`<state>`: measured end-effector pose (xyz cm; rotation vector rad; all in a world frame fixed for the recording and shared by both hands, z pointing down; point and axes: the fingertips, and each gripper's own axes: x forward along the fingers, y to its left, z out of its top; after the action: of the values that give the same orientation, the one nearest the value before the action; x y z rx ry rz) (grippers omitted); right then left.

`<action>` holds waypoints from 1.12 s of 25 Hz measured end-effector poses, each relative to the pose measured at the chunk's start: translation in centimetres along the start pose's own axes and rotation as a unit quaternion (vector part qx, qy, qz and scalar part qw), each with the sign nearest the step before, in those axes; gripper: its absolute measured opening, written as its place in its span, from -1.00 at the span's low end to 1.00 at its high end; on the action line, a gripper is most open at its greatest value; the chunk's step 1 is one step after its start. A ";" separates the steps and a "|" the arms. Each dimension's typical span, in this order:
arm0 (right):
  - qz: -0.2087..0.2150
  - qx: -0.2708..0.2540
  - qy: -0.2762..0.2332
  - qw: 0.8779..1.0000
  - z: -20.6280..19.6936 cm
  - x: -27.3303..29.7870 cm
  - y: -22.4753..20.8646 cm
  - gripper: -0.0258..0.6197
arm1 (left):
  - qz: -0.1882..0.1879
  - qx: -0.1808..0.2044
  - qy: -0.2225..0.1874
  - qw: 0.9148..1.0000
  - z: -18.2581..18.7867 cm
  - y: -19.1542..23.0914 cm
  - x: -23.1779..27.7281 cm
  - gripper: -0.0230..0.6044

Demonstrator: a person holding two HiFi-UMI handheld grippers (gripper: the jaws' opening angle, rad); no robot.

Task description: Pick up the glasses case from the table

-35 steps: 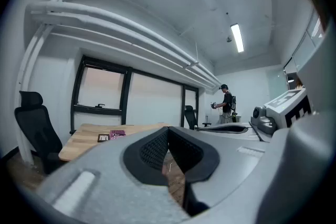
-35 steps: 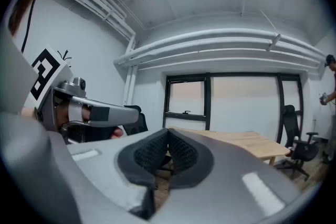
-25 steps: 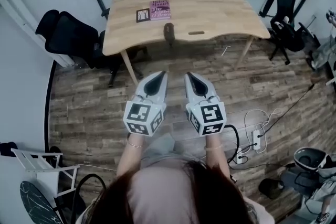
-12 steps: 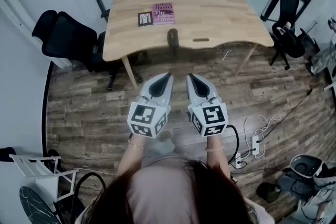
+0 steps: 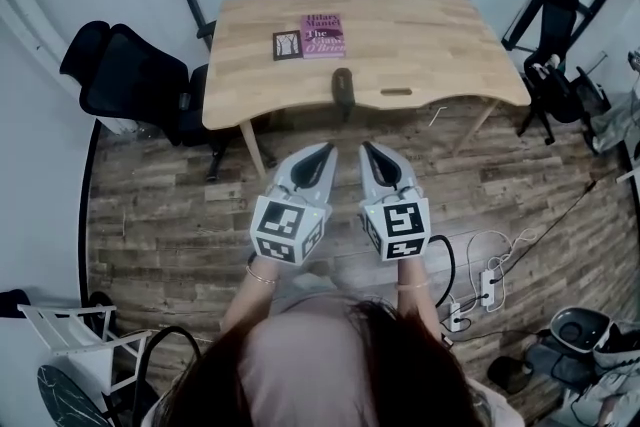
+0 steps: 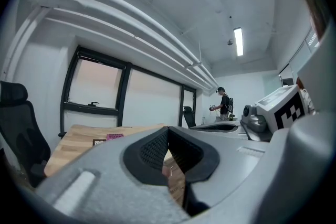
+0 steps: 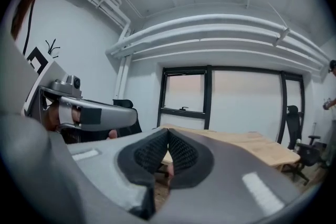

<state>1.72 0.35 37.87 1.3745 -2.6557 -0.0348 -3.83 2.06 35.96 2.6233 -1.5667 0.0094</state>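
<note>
Ahead, well apart: the desk (image 5: pixel 440 35). Held before it, jaws together and empty: left gripper (image 5: pixel 322 155) and right gripper (image 5: pixel 372 155); reaching the desk so closed risks only a bump. Right at the desk's near edge: glasses case (image 5: pixel 343 87), easy to push off onto the floor.

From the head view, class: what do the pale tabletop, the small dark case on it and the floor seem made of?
Light wooden tabletop: wood or wood veneer, matt, visible grain.
Dark brown oblong glasses case: possibly leather or plastic; too small to tell.
Grey-brown plank floor: wood or wood-look laminate, staggered boards.
</note>
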 end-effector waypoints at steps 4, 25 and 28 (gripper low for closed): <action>-0.003 0.003 -0.001 1.000 0.4 1.9 0.1 -0.91 | -0.003 -0.001 0.000 1.000 0.0 2.1 0.7 -0.90; -0.016 0.022 0.025 0.999 -1.1 7.8 -2.4 -0.91 | -0.010 -0.019 0.012 1.000 -1.4 6.1 5.1 -0.90; -0.014 0.025 0.028 0.999 -1.4 8.8 -2.8 -0.91 | -0.007 -0.021 0.013 1.000 -1.5 6.8 6.0 -0.90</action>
<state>-0.78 -8.36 40.09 1.4056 -2.6088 0.0676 -6.91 -6.26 38.25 2.5919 -1.5225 0.0096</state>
